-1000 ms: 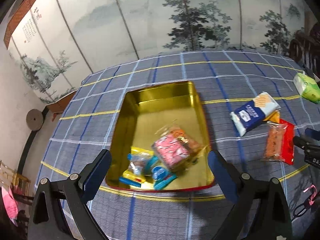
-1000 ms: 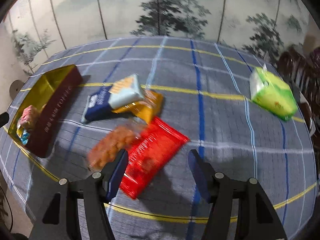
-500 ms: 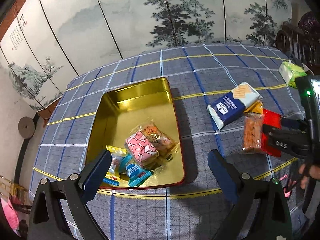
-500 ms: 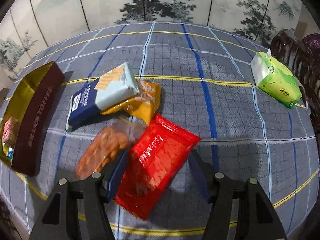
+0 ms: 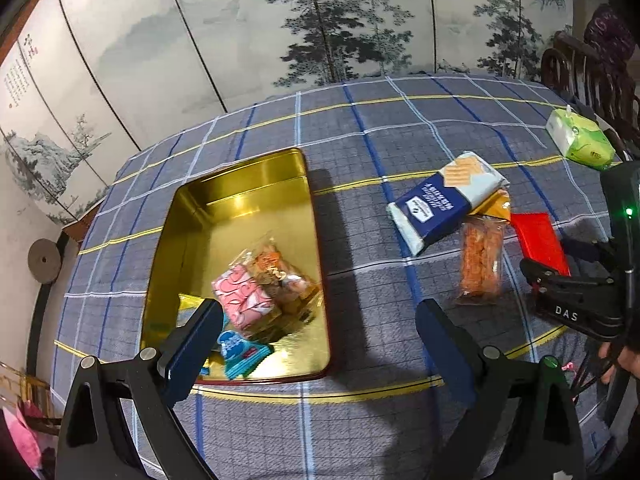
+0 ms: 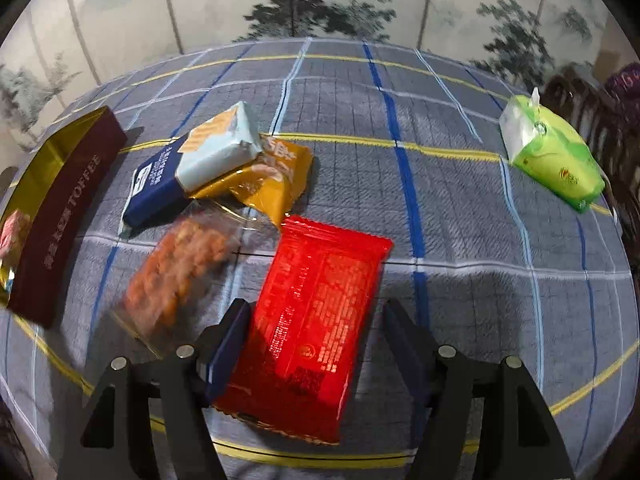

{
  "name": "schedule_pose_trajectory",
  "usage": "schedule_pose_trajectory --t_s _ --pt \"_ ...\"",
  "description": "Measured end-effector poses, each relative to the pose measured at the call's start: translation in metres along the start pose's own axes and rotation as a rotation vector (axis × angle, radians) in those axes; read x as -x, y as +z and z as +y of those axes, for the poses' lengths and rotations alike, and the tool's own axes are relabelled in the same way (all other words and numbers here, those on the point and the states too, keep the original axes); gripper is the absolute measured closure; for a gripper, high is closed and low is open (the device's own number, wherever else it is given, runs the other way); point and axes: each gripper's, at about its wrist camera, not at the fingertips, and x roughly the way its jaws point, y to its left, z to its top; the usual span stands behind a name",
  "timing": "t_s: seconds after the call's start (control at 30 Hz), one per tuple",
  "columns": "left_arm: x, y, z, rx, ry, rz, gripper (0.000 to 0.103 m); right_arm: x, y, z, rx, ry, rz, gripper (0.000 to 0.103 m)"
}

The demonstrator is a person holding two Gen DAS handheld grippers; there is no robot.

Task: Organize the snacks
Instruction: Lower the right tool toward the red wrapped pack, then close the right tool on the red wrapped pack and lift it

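Below, a plaid-covered desk [image 5: 360, 140] runs back to a painted screen [image 5: 280, 20], with open cloth between the gold tin [image 5: 244, 184] and the loose snacks, and more bare cloth toward the green pack [image 6: 552, 160] at two o'clock in the right wrist view. The right hand-held gripper [image 6: 316, 344] has just been spreading its jaws, which straddle the red packet [image 6: 316, 312] lying flat on the cloth. At ten o'clock of it lie a clear bag of orange snacks [image 6: 176, 276], a blue-and-white packet [image 6: 192, 168] and a yellow one [image 6: 276, 180]. The left hand-held gripper [image 5: 320, 340] hangs spread and empty over the tin's near right corner; inside sit a pink pack [image 5: 244, 304] and small wrapped sweets [image 5: 240, 354].
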Motion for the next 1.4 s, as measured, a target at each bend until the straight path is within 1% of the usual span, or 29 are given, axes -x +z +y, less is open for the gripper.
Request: schedule_pose_trajectory --t_s 0.07,0.13,0.2,0.23,0.43,0.57,0.73,0.83,1.03,1.17,1.27,1.4 --pt "-0.001 0.001 -0.006 -0.013 -0.005 0.003 0.007 0.0 -0.002 -0.005 0.035 0.017 -0.013 0.034" --pt "-0.002 0.002 -0.012 -0.024 -0.008 0.008 0.007 0.0 -0.002 -0.012 0.046 0.033 -0.024 0.038" --pt "-0.004 0.002 -0.018 -0.028 -0.016 0.014 0.007 0.001 0.0 -0.017 0.062 0.042 -0.03 0.049" --pt "-0.005 0.003 -0.021 -0.026 -0.021 0.019 0.007 0.001 0.0 -0.02 0.076 0.05 -0.033 0.05" --pt "-0.012 0.006 -0.034 -0.006 -0.056 0.052 0.007 -0.002 0.003 -0.034 0.127 0.086 -0.062 0.05" --pt "-0.015 0.007 -0.045 -0.004 -0.068 0.058 0.007 -0.003 0.003 -0.036 0.163 0.107 -0.082 0.05" --pt "-0.021 0.008 -0.054 0.014 -0.106 0.078 0.007 -0.005 0.005 -0.037 0.192 0.13 -0.1 0.049" --pt "-0.025 0.009 -0.057 0.024 -0.123 0.092 0.01 -0.005 0.004 -0.039 0.198 0.138 -0.116 0.049" --pt "-0.029 0.007 -0.06 0.031 -0.105 0.112 0.015 -0.006 0.005 -0.039 0.206 0.144 -0.137 0.049" --pt "-0.031 0.005 -0.061 0.029 -0.094 0.12 0.016 -0.007 0.006 -0.04 0.21 0.149 -0.144 0.049" --pt "-0.033 0.005 -0.063 0.033 -0.1 0.126 0.016 -0.007 0.006 -0.039 0.212 0.149 -0.149 0.05" --pt "-0.034 0.004 -0.065 0.017 -0.096 0.123 0.016 -0.007 0.005 -0.04 0.213 0.15 -0.157 0.05"
